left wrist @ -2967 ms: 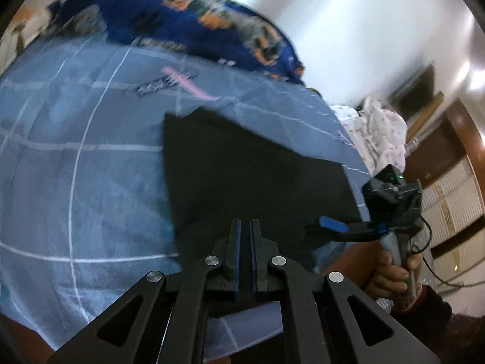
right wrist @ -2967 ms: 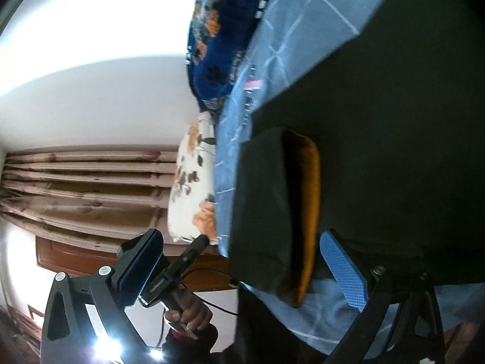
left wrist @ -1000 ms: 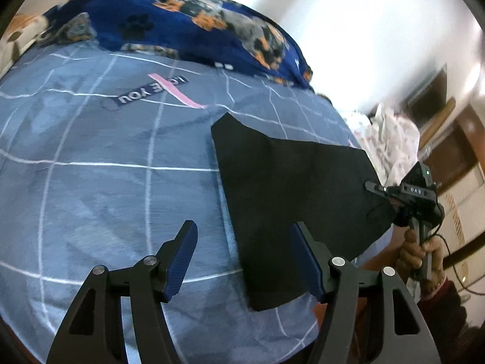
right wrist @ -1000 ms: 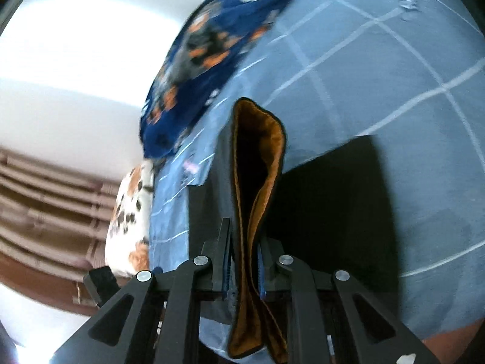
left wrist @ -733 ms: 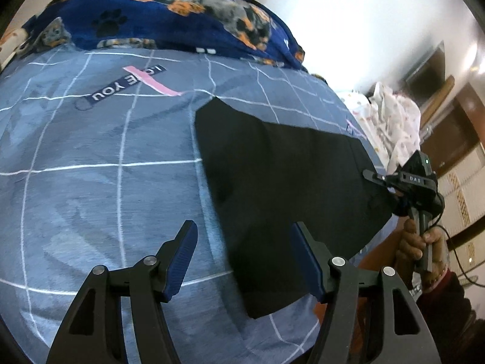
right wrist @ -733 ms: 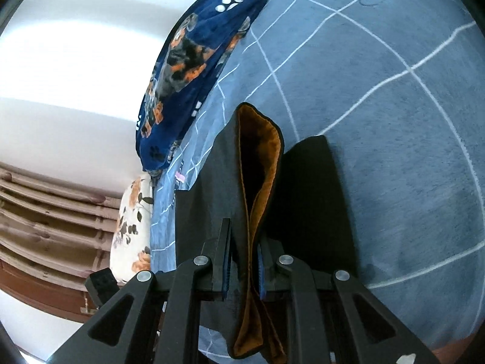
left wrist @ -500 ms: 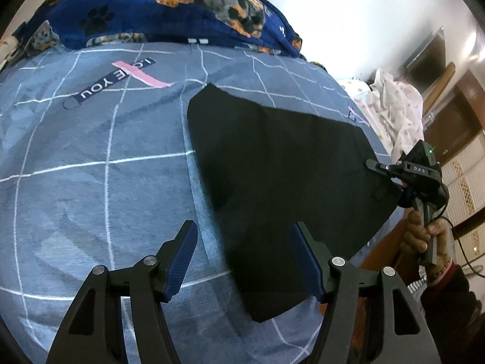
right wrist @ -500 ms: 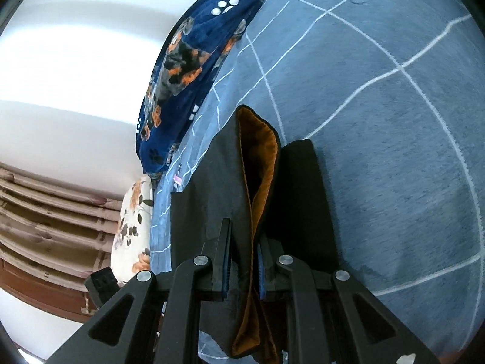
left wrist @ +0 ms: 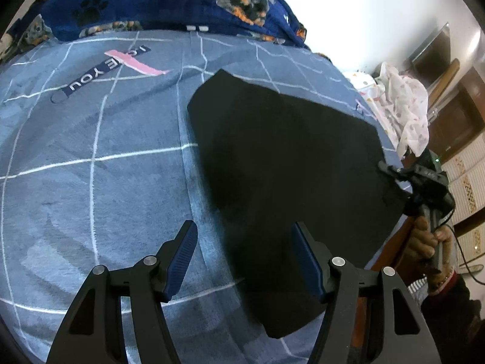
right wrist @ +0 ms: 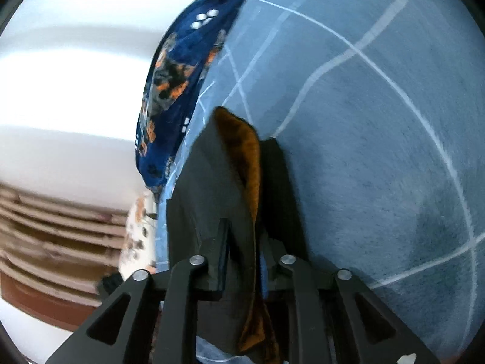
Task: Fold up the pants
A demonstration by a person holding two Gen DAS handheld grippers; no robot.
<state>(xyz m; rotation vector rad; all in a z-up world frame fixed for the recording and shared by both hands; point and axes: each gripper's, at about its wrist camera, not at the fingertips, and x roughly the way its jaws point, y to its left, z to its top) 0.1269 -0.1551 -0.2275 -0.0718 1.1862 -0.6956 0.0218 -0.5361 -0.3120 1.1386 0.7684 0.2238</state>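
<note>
The black pants [left wrist: 288,163] lie folded flat on the blue checked bedspread [left wrist: 91,157], reaching toward the bed's right edge. My left gripper [left wrist: 242,251] is open and empty, hovering above the pants' near left edge. My right gripper [right wrist: 242,242] is shut on a raised edge of the pants [right wrist: 212,188], whose orange fleece lining [right wrist: 242,154] shows between the layers. The right gripper also shows in the left wrist view [left wrist: 391,171] at the pants' right edge, held by a hand.
A dark blue blanket with paw prints [left wrist: 151,3] is piled along the far side of the bed. A printed label strip [left wrist: 106,66] lies on the bedspread. White spotted cloth [left wrist: 406,106] hangs beyond the bed's right side. Curtains [right wrist: 45,230] show at the left.
The left gripper let go of the pants and opened, then drew back. The right gripper closed on the pants' edge and has kept hold while swinging its view across the bed.
</note>
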